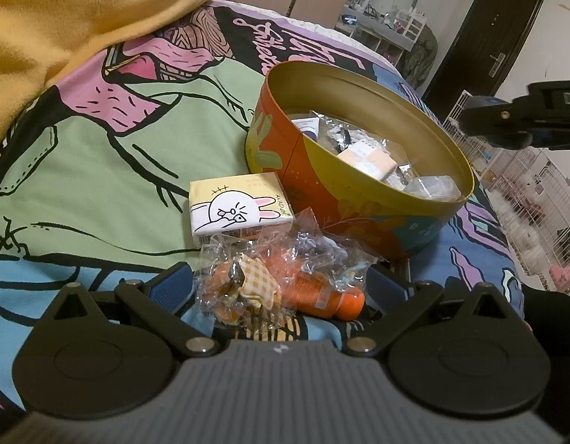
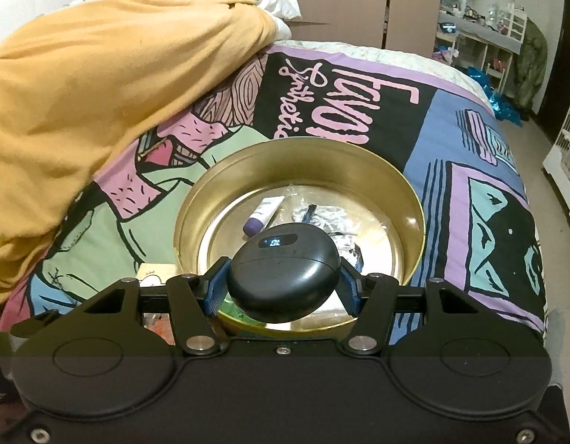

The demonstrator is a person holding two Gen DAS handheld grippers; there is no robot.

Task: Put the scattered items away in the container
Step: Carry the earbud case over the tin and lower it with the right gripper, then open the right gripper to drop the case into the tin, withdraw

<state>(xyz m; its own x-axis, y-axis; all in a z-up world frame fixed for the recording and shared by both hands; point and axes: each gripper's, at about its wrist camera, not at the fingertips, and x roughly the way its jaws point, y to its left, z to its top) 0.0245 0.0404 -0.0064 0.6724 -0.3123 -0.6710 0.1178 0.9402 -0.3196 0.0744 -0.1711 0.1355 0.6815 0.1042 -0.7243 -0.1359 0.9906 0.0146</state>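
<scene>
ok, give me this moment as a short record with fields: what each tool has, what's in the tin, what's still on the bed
right tool: shut on black case, held over the tin
left tool: open, clear bag with orange tube between its fingers
in tin: purple-capped tube, clear wrappers, small boxes
on bed: rabbit box and the clear bag, both beside the tin
left to do: case, bag, rabbit box

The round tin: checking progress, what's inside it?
Inside the round gold-lined tin: a white purple-capped tube and crinkled clear packets. The black oval case hides the near floor.
</scene>
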